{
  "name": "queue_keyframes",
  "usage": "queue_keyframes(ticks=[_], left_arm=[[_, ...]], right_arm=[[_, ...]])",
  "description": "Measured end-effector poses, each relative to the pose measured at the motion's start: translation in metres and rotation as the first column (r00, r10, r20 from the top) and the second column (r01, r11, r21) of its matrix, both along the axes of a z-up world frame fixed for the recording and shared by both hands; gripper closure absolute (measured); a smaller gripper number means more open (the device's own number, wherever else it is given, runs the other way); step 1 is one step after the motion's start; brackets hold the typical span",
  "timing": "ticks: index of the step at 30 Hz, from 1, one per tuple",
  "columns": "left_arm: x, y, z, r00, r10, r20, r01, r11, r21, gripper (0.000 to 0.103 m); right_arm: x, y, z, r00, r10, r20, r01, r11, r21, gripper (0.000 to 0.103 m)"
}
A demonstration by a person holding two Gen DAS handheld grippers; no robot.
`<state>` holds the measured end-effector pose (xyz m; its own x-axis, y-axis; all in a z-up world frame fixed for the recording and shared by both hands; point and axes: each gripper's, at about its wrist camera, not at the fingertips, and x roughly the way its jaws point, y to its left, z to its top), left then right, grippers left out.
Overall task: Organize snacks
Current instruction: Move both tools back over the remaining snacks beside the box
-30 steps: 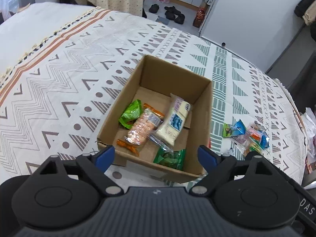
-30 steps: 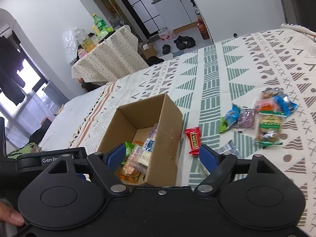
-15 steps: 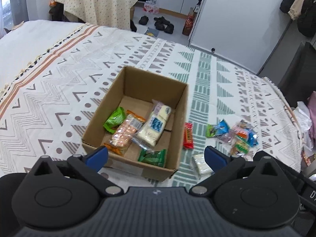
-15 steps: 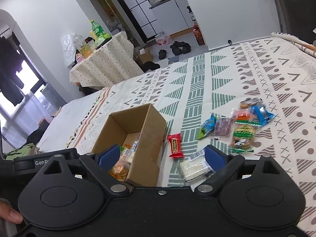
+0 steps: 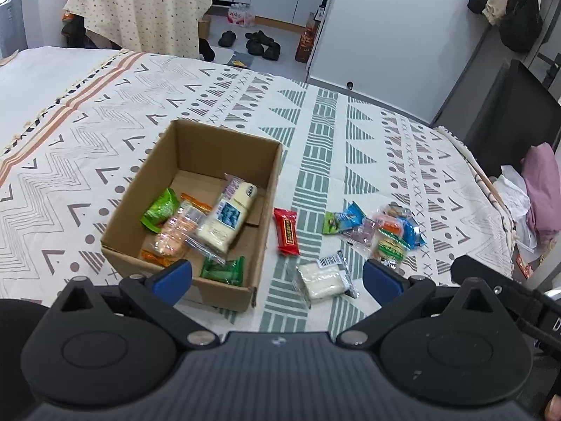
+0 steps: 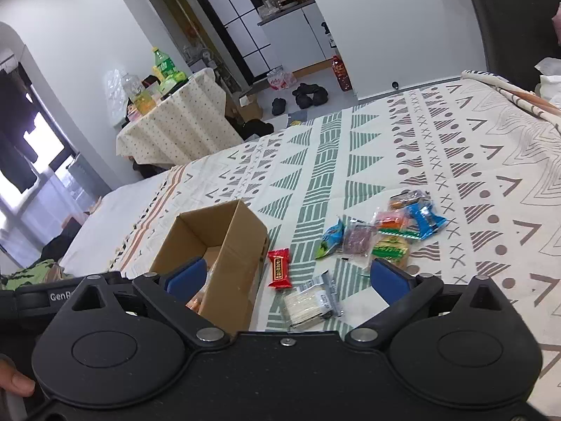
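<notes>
An open cardboard box [image 5: 270, 175] [image 6: 242, 242] stands on the patterned bedspread and holds several snack packets, among them a white bar [image 5: 224, 219] and a green packet [image 5: 222, 271]. Right of the box lie a red bar [image 5: 286, 232] [image 6: 279, 268], a white packet [image 5: 320, 278] [image 6: 310, 303] and a small heap of coloured packets [image 5: 382, 229] [image 6: 389, 228]. My left gripper [image 5: 277, 277] is open and empty, above the box's near corner. My right gripper [image 6: 285, 279] is open and empty, above the red bar and white packet.
The bedspread [image 5: 315, 133] covers the bed. Beyond its far edge are a cloth-covered table [image 5: 147, 7], shoes on the floor [image 5: 259, 44] and a white door [image 5: 396, 24]. Pink clothes [image 5: 541, 189] lie at the right edge.
Both grippers have pulled back and up from the box. The box looks smaller and the loose snacks right of it have come fully into view. Both stay open.
</notes>
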<state>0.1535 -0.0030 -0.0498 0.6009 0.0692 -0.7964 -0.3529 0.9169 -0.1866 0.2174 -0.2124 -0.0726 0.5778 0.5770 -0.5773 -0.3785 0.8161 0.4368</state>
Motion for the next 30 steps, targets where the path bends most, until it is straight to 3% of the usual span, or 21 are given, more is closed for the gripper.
queue_keyframes(ticks=[9,13,24,30], left_arm=[[0.009,-0.013,-0.004,0.999,0.026,-0.043,-0.025,0.999,0.036,0.000],[0.014,-0.014,-0.008,0.999,0.025,-0.043,-0.025,1.000,0.009,0.000],[0.036,-0.029,-0.023,0.998,0.019,-0.060,-0.017,1.000,0.026,0.002],[0.047,-0.038,-0.035,0.999,-0.002,-0.051,0.001,1.000,-0.018,0.005]], right_arm=[[0.011,-0.023,-0.006,0.999,-0.036,-0.011,0.036,0.999,0.001,0.000],[0.025,-0.026,-0.018,0.998,-0.041,-0.052,0.041,0.999,0.001,0.000],[0.050,-0.032,-0.033,0.994,-0.046,-0.102,0.046,0.999,0.003,0.000],[0.060,-0.035,-0.036,0.993,-0.036,-0.111,0.037,0.999,0.005,0.000]])
